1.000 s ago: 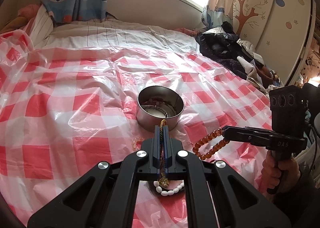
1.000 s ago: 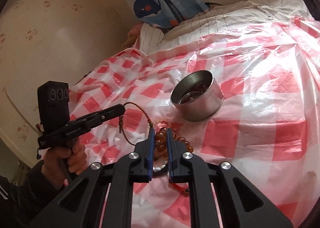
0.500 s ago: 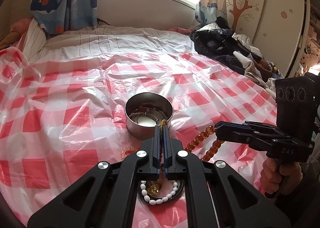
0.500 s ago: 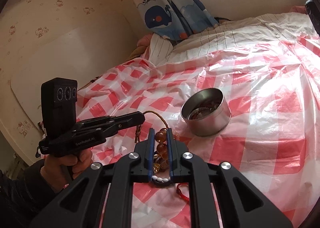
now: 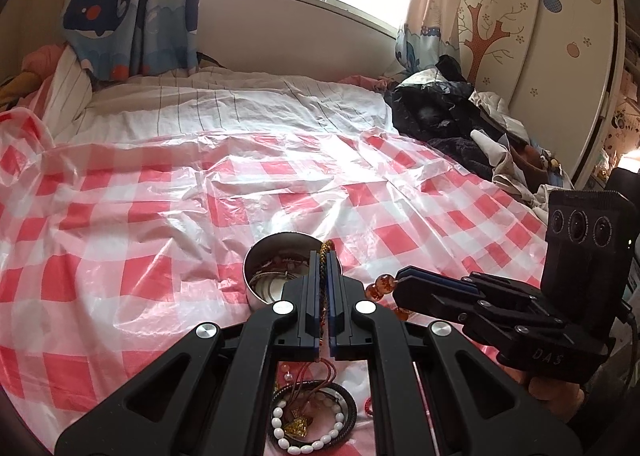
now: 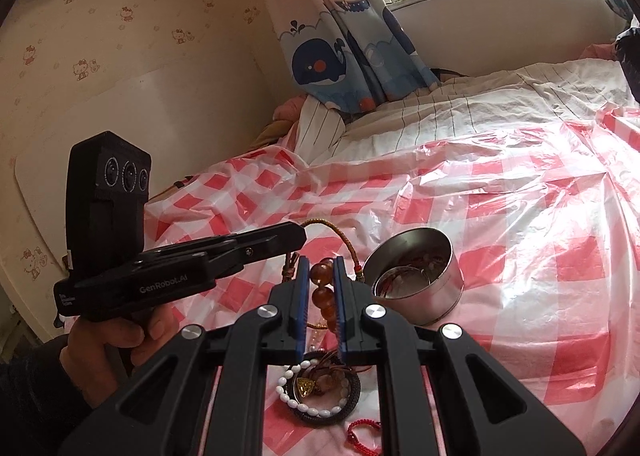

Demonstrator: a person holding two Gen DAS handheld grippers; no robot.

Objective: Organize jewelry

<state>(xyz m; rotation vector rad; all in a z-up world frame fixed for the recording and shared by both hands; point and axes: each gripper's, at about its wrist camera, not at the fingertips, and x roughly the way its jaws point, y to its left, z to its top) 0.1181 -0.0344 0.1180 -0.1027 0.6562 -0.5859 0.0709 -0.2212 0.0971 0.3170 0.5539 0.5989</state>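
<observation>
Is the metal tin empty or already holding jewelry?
Holding some: the open metal tin shows bangles and red cords inside, well short of full.

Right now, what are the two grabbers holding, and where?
Left gripper pinches a braided cord bracelet along its cord. Right gripper clamps an amber bead bracelet across its beads.

Left wrist view: close over bed [image 5: 120,216], facing window. Right wrist view: close, facing wallpapered corner. Shared: steel tin [image 5: 256,256] [image 6: 448,284], jewelry pile.

One metal tin [image 6: 416,288], two grippers, and perhaps six bracelets, the heap being tangled.
</observation>
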